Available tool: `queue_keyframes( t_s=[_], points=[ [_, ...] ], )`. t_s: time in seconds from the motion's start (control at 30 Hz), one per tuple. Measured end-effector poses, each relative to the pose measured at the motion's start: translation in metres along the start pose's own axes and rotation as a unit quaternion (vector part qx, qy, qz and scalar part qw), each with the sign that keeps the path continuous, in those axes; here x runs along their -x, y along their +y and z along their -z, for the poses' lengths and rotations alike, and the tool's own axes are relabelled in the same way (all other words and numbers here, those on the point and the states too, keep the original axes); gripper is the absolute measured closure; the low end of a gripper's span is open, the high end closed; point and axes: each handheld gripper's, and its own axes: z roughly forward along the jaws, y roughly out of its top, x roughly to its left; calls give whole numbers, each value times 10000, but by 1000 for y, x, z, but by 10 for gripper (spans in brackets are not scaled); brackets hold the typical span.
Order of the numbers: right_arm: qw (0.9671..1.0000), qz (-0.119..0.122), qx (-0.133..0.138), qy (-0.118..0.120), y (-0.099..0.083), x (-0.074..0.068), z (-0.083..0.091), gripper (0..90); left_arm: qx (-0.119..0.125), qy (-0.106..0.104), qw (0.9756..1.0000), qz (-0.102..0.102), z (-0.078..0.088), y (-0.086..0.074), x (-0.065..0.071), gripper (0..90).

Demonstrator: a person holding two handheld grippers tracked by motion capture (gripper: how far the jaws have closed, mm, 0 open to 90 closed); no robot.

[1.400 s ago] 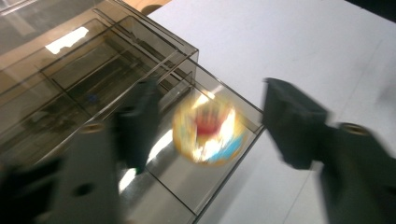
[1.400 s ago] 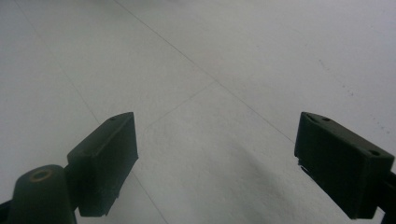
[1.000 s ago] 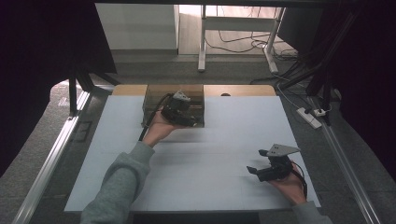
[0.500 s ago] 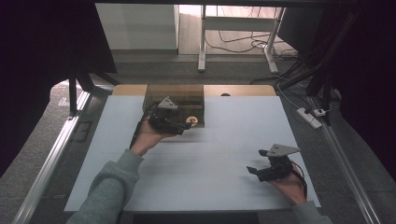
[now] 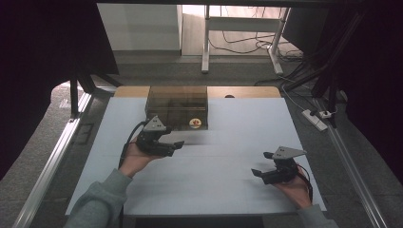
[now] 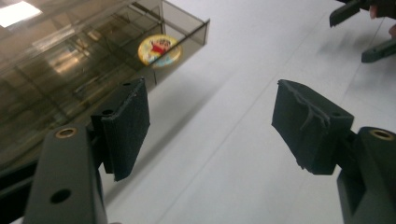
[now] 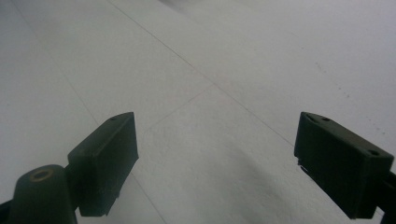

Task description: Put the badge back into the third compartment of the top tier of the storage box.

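High view: left gripper off box.

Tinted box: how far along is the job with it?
Looks done: the tinted box sits at the table's far edge with a round sticker on its near front. In hand: nothing; the left gripper hangs open just short of the box, fingers empty. The right gripper rests open over bare table. Left: hard to tell; no other item lies on the table.

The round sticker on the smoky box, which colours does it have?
The sticker is yellow with a red figure, on the brown-tinted clear box. It shows best in the left gripper view.
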Motion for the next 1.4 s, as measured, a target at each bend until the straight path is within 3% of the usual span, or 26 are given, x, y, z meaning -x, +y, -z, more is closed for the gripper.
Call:
queue_keyframes(
  t_s=[0.33,0.63,0.93,1.13,1.4],
  points=[
    [10000,10,53,-4,0,-1,1,133,-21,145,9998,112,21,-42,3,267],
    [10000,6,79,-7,0,-1,2,133,-155,184,9995,179,25,-73,1,255],
    [9999,33,96,-39,0,-1,3,133,-324,249,9988,261,25,-94,-2,254],
    [9999,63,107,-80,1,-2,4,134,-281,319,9980,467,32,-103,-7,252],
    [9999,45,142,-63,1,-1,5,134,-312,299,9980,451,31,-104,-6,249]
  ],
)
